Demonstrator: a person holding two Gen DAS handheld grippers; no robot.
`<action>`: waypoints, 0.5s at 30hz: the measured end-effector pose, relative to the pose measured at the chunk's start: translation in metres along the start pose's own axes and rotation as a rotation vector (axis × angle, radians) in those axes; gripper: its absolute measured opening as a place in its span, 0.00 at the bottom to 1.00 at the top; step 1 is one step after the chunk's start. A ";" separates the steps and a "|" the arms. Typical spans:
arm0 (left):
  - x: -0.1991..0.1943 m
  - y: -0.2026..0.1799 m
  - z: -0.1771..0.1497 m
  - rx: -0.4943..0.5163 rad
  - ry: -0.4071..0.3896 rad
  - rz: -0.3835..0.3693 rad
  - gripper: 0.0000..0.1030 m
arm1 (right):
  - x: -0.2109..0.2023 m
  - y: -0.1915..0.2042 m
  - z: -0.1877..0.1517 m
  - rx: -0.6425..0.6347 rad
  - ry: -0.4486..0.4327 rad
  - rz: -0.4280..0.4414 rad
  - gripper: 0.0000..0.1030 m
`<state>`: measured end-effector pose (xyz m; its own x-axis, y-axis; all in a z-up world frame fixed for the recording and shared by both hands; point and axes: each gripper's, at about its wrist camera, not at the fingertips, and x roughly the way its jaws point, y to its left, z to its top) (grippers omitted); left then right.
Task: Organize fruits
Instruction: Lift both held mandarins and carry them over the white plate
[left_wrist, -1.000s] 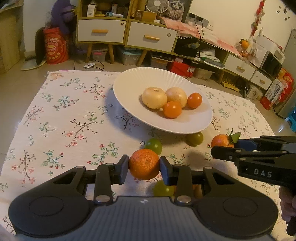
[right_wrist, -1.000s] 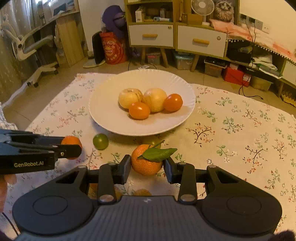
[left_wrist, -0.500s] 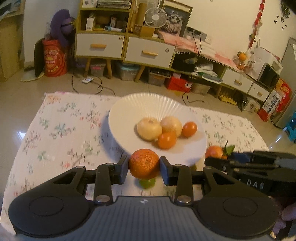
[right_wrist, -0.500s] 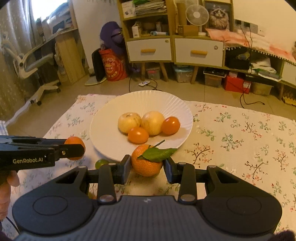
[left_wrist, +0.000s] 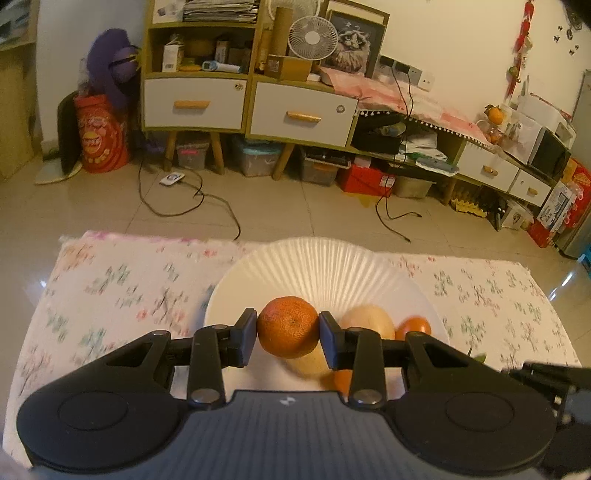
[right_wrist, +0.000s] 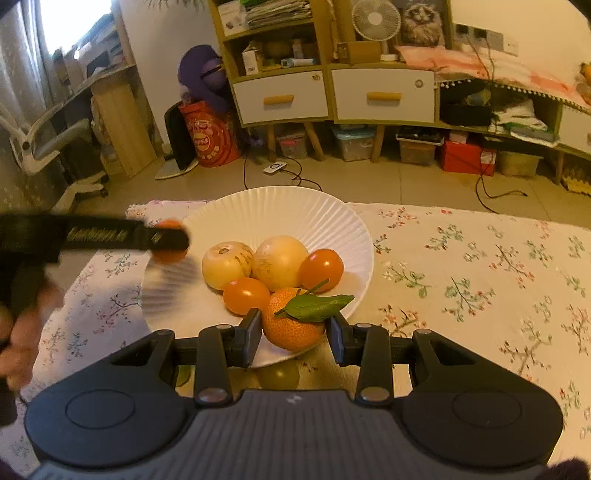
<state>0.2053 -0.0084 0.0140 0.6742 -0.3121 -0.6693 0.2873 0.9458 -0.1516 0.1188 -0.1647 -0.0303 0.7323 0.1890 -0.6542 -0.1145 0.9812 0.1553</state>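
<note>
My left gripper is shut on a plain orange mandarin and holds it in the air over the left part of the white ribbed plate. It shows blurred in the right wrist view. My right gripper is shut on a mandarin with a green leaf, at the plate's near rim. On the plate lie two pale yellow round fruits and two small orange tomatoes.
The plate stands on a floral cloth. Two green fruits lie on the cloth under my right gripper. Beyond are tiled floor with cables and yellow cabinets.
Both grippers have risen and moved forward with their mandarins. The left one went from the near cloth to over the plate; the right one reached the plate's near rim.
</note>
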 end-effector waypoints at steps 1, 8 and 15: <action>0.003 -0.001 0.002 0.002 -0.002 -0.002 0.21 | 0.003 0.001 0.001 -0.005 0.000 0.001 0.34; 0.027 -0.007 0.011 0.020 0.003 -0.012 0.21 | 0.011 0.000 0.004 -0.017 0.000 0.020 0.34; 0.042 -0.008 0.010 0.030 0.036 -0.018 0.21 | 0.018 0.001 0.005 -0.030 0.012 0.026 0.34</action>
<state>0.2378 -0.0296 -0.0058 0.6443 -0.3253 -0.6922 0.3201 0.9367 -0.1422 0.1348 -0.1601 -0.0381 0.7209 0.2148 -0.6590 -0.1535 0.9766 0.1504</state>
